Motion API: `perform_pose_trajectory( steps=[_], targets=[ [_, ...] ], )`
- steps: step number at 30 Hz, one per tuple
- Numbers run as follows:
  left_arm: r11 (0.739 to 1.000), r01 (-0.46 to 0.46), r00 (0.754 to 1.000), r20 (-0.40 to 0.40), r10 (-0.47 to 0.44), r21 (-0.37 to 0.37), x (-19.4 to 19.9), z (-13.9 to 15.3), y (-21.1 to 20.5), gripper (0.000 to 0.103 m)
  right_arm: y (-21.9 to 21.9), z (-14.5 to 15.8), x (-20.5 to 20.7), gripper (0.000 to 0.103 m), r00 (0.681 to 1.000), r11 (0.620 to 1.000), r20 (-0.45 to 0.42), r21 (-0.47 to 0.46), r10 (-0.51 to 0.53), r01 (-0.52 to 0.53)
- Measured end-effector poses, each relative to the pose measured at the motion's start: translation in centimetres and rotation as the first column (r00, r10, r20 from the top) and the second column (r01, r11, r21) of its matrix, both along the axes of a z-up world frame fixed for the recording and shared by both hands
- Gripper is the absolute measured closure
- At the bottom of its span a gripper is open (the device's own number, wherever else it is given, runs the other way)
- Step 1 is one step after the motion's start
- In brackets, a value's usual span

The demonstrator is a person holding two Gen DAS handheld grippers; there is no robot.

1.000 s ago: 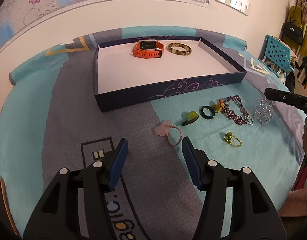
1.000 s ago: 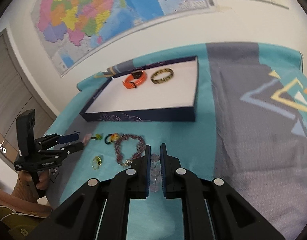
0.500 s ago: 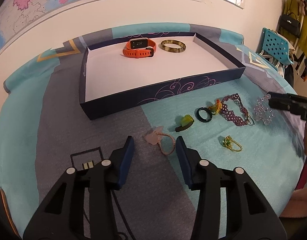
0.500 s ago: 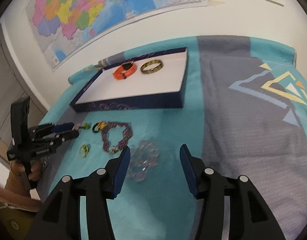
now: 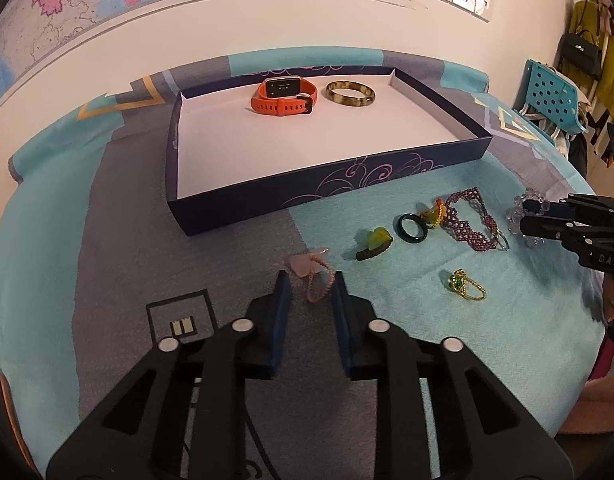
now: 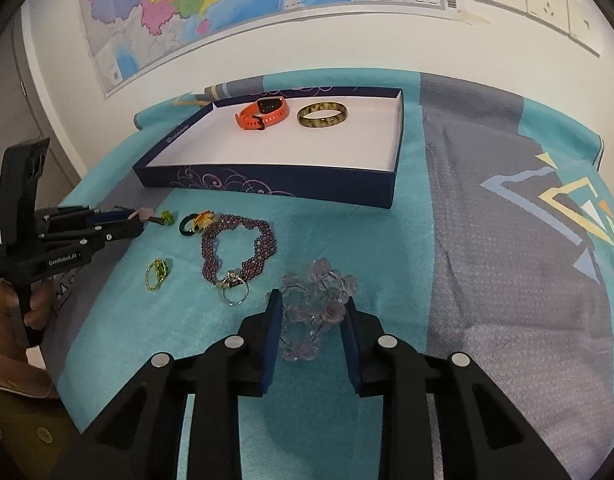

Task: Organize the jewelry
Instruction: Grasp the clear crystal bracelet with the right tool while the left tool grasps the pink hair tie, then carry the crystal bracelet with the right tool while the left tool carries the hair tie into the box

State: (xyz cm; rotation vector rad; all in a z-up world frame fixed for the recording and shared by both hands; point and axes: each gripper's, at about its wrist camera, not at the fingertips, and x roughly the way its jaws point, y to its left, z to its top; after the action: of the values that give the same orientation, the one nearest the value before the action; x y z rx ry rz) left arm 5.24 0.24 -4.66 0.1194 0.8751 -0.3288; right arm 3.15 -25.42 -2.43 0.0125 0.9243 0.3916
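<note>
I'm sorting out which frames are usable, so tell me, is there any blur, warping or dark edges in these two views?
Left wrist view: strong fisheye bending of the wall and box, black corners, slight smear on the right gripper. Right wrist view: same curved distortion and dark rim; the clear bead bracelet looks hazy, everything else sharp.

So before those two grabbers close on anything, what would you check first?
1. Left gripper open around the pink bead bracelet: ok.
2. Right gripper open around the clear crystal bracelet: ok.
3. Silver ring outside the right jaws: ok.
4. Free floor in the tray beside the orange watch and bangle: ok.
5. Fingertips low enough to pinch the beads: cannot tell.
</note>
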Motion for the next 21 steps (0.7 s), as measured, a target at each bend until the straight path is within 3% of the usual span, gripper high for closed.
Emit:
perform_pose_trajectory(
  steps=[2,6,15,21],
  targets=[
    [1.0,0.006,1.0,-0.003,-0.006,-0.008,0.0,0.0,0.0,0.091,-0.1,0.1,0.1,0.095,1.0,1.0,-0.002,0.021,-0.005,0.005],
    [1.0,-0.002,1.0,-0.007,0.002,-0.013,0.1,0.0,-0.1,0.099,-0.3,0.5,0.2,0.095,1.0,0.999,0.008,0.032,-0.018,0.018],
    [0.997,-0.001,1.0,0.001,0.001,-0.082,0.0,1.0,0.6,0.099,-0.6,2.6,0.5,0.095,0.998,0.994,0.051,0.109,-0.023,0.017],
    [0.995,0.004,1.0,0.027,-0.001,-0.098,-0.2,2.2,1.0,0.099,0.1,4.4,1.1,0.095,0.996,0.994,0.093,0.111,-0.003,-0.008]
  ],
)
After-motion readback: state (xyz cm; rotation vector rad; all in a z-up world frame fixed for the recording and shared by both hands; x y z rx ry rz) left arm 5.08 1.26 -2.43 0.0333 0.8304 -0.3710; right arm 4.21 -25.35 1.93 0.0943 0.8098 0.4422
